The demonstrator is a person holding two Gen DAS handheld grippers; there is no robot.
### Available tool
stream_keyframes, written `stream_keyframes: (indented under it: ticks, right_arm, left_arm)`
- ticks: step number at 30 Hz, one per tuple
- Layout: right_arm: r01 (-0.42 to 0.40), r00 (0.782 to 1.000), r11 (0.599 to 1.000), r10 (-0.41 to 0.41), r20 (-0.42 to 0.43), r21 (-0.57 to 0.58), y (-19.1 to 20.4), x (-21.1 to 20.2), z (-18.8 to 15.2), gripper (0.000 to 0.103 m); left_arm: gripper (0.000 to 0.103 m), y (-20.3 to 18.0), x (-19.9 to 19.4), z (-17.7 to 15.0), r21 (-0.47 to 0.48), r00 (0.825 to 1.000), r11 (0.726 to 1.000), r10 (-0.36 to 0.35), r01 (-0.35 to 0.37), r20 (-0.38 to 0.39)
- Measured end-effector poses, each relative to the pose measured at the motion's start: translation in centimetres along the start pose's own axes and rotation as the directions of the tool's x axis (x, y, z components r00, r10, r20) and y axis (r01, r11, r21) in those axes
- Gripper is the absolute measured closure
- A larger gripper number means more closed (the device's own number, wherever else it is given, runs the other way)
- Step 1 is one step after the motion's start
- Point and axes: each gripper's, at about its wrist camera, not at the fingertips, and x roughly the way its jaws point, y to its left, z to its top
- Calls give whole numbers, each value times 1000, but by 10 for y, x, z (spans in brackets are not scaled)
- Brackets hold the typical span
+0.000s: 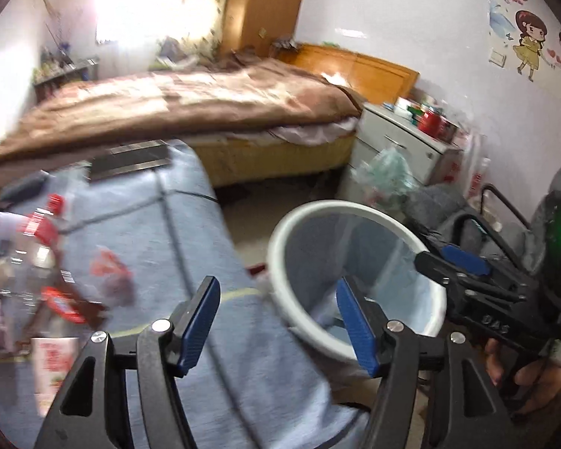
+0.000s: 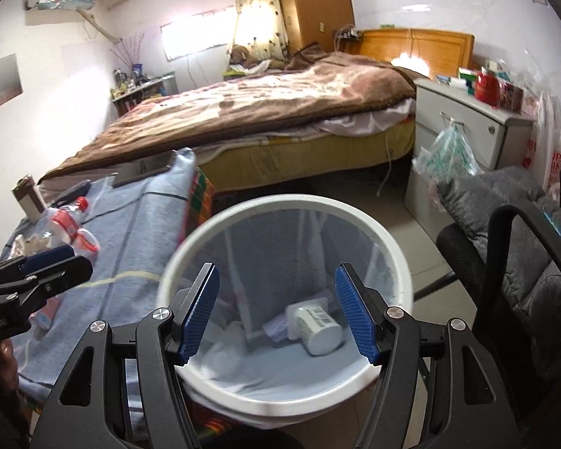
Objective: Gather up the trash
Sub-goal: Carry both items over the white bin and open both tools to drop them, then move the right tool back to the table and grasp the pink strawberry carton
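Both your tools are open and empty: the right tool (image 2: 276,312) hangs over the bin (image 2: 400,258), where a white cup (image 2: 319,327) lies. The drop looks done. Next, swing your left tool (image 1: 276,321) to the bottle (image 1: 43,232) on the counter (image 1: 175,217).

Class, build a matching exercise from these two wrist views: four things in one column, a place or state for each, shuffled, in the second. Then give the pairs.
Things:
1. white cup
2. clear bottle with red label
3. right gripper
4. red jar

Places or states:
A. on the white bedside cabinet
B. lying inside the bin
C. open, empty, above the bin
D. on the blue-covered table

Pairs: 1-B, 2-D, 3-C, 4-A
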Motion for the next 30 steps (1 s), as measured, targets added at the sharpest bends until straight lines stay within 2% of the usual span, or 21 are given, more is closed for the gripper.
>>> stream_keyframes:
  ticks: [3,7,10,14,25,30]
  right_arm:
    - [-27,999,1000,27,18,1,13,-3,0,37]
    - [-50,998,999,51,24,-14,34,-5,-1,37]
    - [-93,995,995,93,25,-38,54,-5,-5,37]
    - [-156,988,986,157,10,-64,83,-4,-12,37]
    - [-274,961,953,268,-61,-127,150,6,-29,37]
    - [-307,951,935,296,-85,-177,188,10,-38,37]
  left_arm:
    - [35,19,-16,-7,-48,1000,999,-1,2,19]
    - [35,41,-38,-17,-45,992,993,112,-110,55]
    - [34,64,-51,-25,-97,990,988,124,-118,65]
    - [33,92,-70,-36,-137,977,973,197,-185,79]
    - [29,169,-111,-74,-283,931,903,357,-324,71]
    - [28,195,-123,-88,-340,921,876,384,-342,66]
